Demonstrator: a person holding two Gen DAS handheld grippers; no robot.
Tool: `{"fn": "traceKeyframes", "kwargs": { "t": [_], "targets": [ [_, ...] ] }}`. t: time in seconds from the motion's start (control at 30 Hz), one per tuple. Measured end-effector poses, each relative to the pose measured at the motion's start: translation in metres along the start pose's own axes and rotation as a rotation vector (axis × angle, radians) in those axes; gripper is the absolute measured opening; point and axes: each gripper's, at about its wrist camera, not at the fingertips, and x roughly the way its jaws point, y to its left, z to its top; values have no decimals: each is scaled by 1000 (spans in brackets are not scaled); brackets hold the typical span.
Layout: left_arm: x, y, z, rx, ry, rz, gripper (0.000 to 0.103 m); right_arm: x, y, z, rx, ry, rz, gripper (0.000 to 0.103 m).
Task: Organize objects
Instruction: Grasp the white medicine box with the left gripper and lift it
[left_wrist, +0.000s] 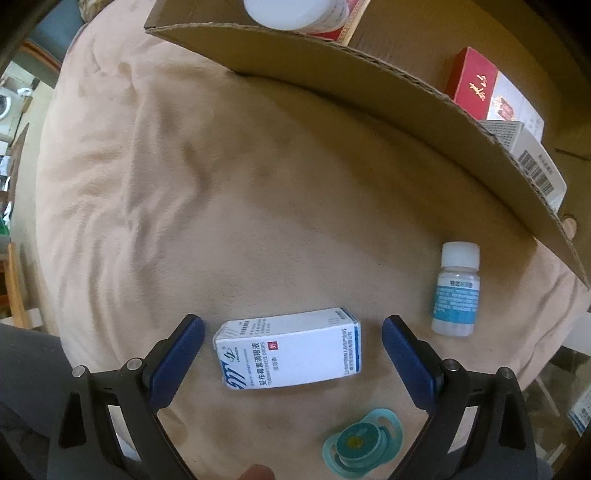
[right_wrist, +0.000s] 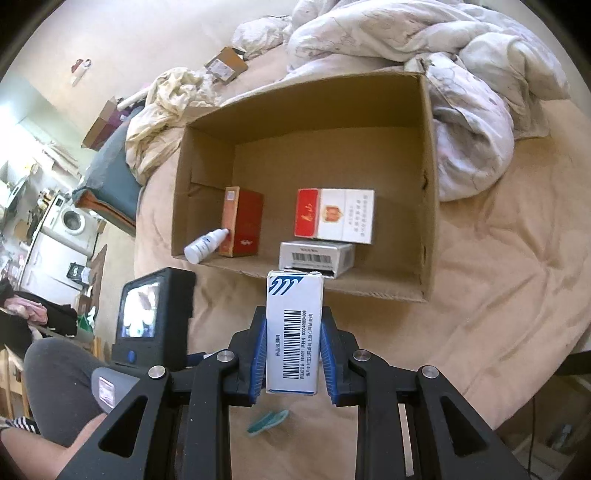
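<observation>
In the left wrist view a white and blue eye-drop box (left_wrist: 290, 349) lies flat on the beige bed cover, between the wide-apart blue pads of my left gripper (left_wrist: 293, 328), which is open and not touching it. A small white bottle (left_wrist: 457, 290) lies to its right and a teal pacifier (left_wrist: 364, 445) lies below it. In the right wrist view my right gripper (right_wrist: 293, 338) is shut on a second white and blue medicine box (right_wrist: 293, 334), held upright in front of the open cardboard box (right_wrist: 428, 184).
Inside the cardboard box stand a red carton (right_wrist: 243, 221), a red-and-white cigarette pack (right_wrist: 334, 216), a grey barcoded box (right_wrist: 316, 258) and a leaning white bottle (right_wrist: 205, 245). A crumpled duvet (right_wrist: 424, 55) lies behind it. A person's leg (right_wrist: 62, 384) is at lower left.
</observation>
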Motion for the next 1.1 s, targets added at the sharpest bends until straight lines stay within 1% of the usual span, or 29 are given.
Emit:
{"fn": "traceKeyframes", "kwargs": {
  "t": [0.03,0.1,0.17,0.2,0.23,0.33,0.47,0.63,0.73,0.87,1.1],
  "targets": [
    [-1,0,0,4,0,1,96,0,1,1,0,-1,2,28],
    [-3,0,-1,17,-9,9,92,0,2,2,0,0,4,28],
    [-5,0,-2,32,-12,16,73,1,2,2,-1,0,1,28],
    [-6,1,-2,39,-11,14,68,1,2,2,-1,1,-2,28],
    [-6,1,-2,47,-10,8,65,1,2,1,-1,2,-4,28],
    [-9,3,-3,71,1,-7,64,5,1,0,4,9,-17,28],
    [-16,6,-5,112,-6,-2,64,12,-1,-1,5,29,-35,28],
    [-26,17,-9,148,-22,14,64,17,-2,-2,5,38,-58,28],
    [-31,27,-12,161,-38,44,64,21,-2,-3,0,48,-75,28],
    [-39,41,-16,179,-41,55,64,26,-5,-6,-3,63,-106,28],
    [-62,57,-28,236,-82,75,64,34,-11,-14,7,94,-149,28]
  ]
}}
